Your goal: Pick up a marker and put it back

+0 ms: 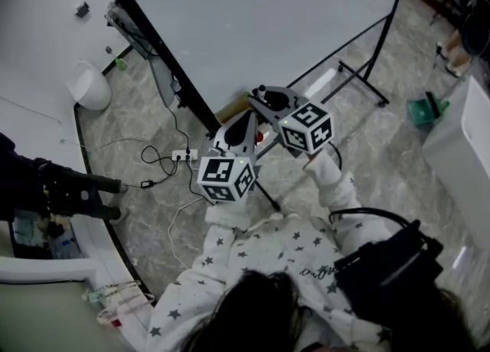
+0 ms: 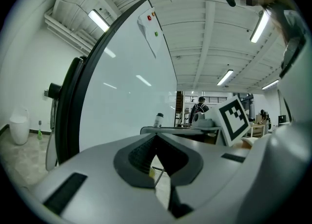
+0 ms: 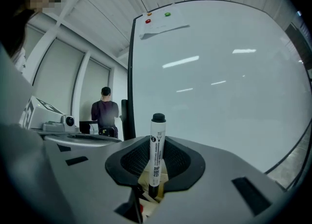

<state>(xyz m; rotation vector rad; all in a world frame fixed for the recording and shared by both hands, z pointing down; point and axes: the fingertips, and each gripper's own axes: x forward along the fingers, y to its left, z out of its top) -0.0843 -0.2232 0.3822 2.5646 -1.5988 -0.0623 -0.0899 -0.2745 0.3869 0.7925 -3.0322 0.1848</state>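
White cylindrical marker [image 3: 156, 155] — black-capped — clamped between ribbed dark pads [image 3: 179, 159].

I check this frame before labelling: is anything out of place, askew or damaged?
Nothing looks damaged or spilled. The marker stands upright, capped, clamped in the right gripper before the whiteboard. Only a power strip with loose cables sprawls on the floor near the board's foot.

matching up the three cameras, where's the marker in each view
head view: it can't be made out at the right gripper tip
left gripper view: marker small, just above centre, capped end up
right gripper view: marker at centre, upright between the jaws
shared landmark: the whiteboard
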